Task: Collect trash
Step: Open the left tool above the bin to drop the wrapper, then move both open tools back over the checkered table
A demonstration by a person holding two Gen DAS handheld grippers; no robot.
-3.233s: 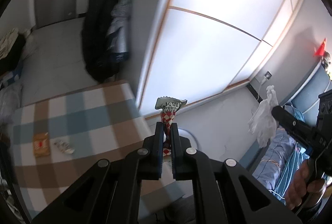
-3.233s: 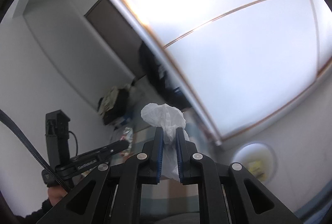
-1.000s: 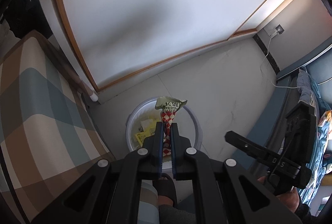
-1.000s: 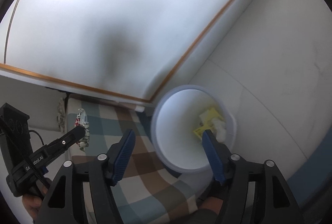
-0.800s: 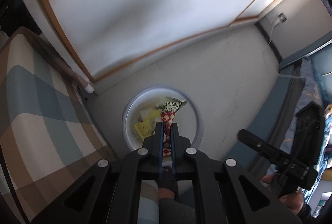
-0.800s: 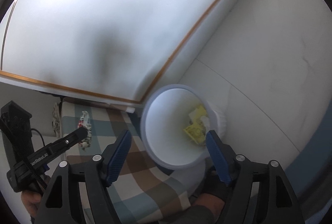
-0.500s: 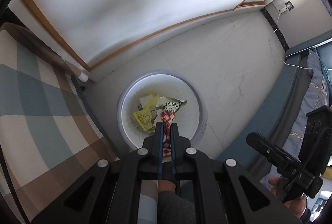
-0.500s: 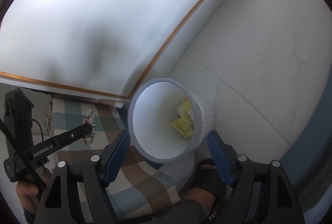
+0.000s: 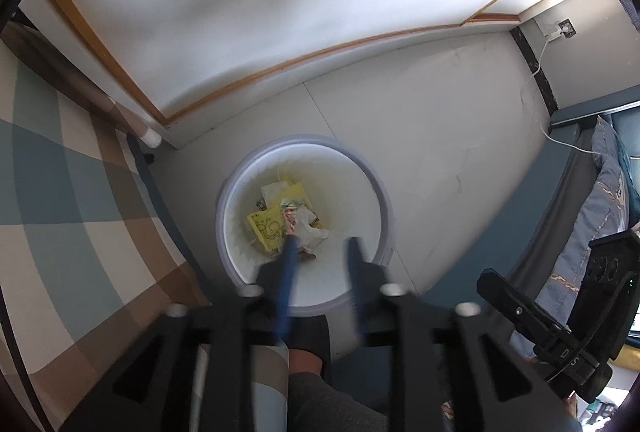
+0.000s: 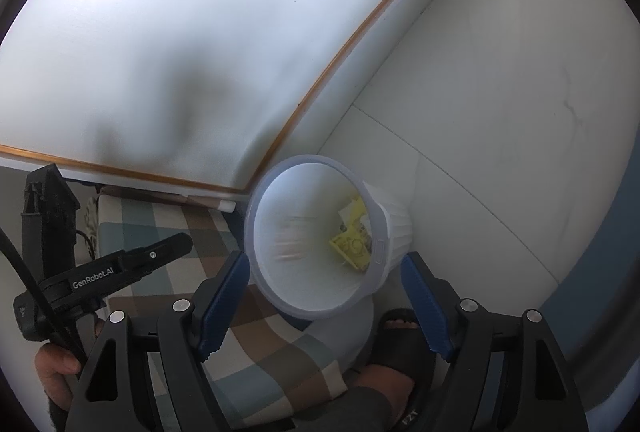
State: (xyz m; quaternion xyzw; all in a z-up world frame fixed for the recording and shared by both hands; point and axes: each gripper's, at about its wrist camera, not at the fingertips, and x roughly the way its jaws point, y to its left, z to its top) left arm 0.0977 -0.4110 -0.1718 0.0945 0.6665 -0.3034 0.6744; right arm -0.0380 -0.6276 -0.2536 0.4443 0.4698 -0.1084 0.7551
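1. The red-and-white checked snack wrapper point(image 9: 289, 220) lies inside the round white plastic waste bin point(image 9: 380, 191), on the heap at its bottom. It is blurred, so you cannot tell its exact pose.
2. Beside it in the bin you have a crumpled white tissue point(image 9: 310, 228) and a flat yellow printed packet point(image 9: 267, 228), the packet to the left of the tissue; from the right wrist view the yellow packet point(image 10: 354, 246) sits against the bin's far wall.
3. Your left gripper point(image 9: 320, 252) points down over the near rim of the bin. Its jaws have just been opening and now stand apart, with nothing clamped between them; the left blue finger point(image 9: 286, 272) overlaps the wrapper in the picture, but contact cannot be judged.
4. Your right gripper point(image 10: 326, 272) hangs above the same white bin point(image 10: 256, 232) with its blue-padded jaws spread wide and empty.
5. The bin stands on the pale tiled floor point(image 9: 440, 135), near the white sliding door with a wooden frame point(image 9: 240, 11).
6. To the left lies the blue, brown and cream checked cloth point(image 9: 52, 199), its edge close to the bin.
7. Your foot in a black sandal point(image 10: 400, 336) is on the floor just near the bin.
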